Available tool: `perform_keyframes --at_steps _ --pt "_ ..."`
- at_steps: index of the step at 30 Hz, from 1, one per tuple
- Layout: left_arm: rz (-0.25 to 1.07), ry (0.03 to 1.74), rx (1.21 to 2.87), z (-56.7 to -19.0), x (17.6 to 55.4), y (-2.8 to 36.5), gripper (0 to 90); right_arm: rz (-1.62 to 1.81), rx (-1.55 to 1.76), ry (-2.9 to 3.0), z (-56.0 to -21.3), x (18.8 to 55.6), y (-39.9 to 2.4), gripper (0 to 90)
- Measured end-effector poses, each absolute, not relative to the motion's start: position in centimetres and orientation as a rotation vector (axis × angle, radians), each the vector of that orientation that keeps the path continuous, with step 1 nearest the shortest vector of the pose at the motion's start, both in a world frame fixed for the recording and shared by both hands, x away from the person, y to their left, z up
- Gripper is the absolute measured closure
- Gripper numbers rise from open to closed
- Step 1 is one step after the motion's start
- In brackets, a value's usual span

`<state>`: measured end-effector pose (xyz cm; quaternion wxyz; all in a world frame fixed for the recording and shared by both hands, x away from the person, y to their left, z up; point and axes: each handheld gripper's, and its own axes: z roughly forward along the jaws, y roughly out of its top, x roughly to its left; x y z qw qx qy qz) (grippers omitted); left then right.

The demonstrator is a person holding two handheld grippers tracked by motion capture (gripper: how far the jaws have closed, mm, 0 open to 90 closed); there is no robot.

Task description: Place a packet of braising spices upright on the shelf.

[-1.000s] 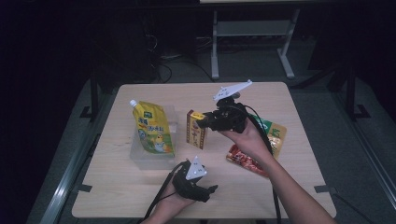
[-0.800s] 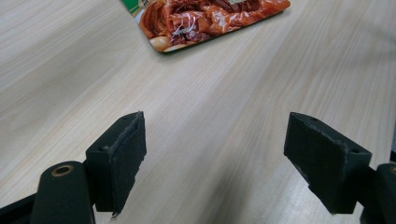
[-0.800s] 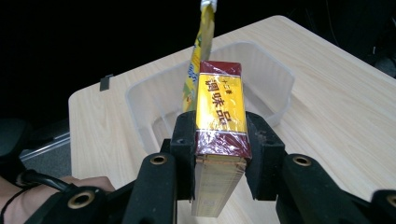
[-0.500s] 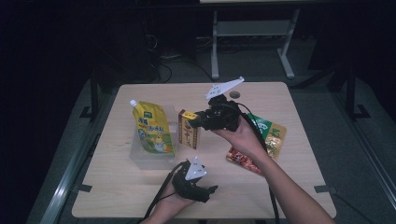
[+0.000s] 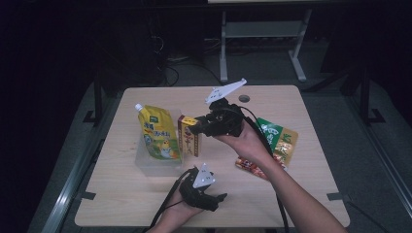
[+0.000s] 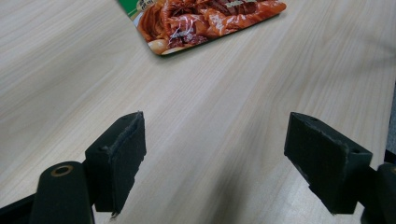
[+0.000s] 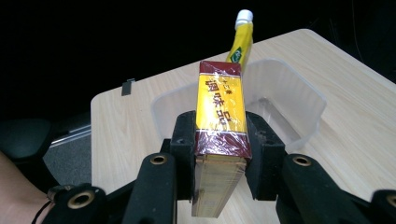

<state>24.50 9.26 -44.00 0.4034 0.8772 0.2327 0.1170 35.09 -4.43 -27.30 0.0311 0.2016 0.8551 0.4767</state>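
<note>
My right gripper (image 5: 197, 127) is shut on a yellow-and-maroon box (image 5: 189, 136) and holds it in the air just right of a clear plastic tub (image 5: 145, 162). In the right gripper view the box (image 7: 219, 107) sits clamped between both pads, its far end over the tub's near rim (image 7: 299, 98). A yellow spouted pouch (image 5: 158, 133) leans in the tub, and its white cap (image 7: 243, 16) shows behind the box. My left gripper (image 5: 218, 200) rests low near the table's front edge. Its jaws (image 6: 215, 158) stand open over bare wood.
A red snack packet (image 5: 250, 165) and a green packet (image 5: 277, 136) lie flat on the right half of the table, partly under my right forearm. The red packet (image 6: 205, 18) lies ahead of my left gripper. A dark floor and a desk frame lie beyond the table's far edge.
My right gripper has carried the box leftward and slightly up, closer to the tub. The left gripper has stayed where it was.
</note>
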Motion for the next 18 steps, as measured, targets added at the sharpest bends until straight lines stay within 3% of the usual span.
perform_keyframes --at_steps 18 --pt "0.301 0.581 2.211 -44.1 24.4 9.1 20.3 1.491 0.507 2.683 -27.0 34.9 -1.5 67.3"
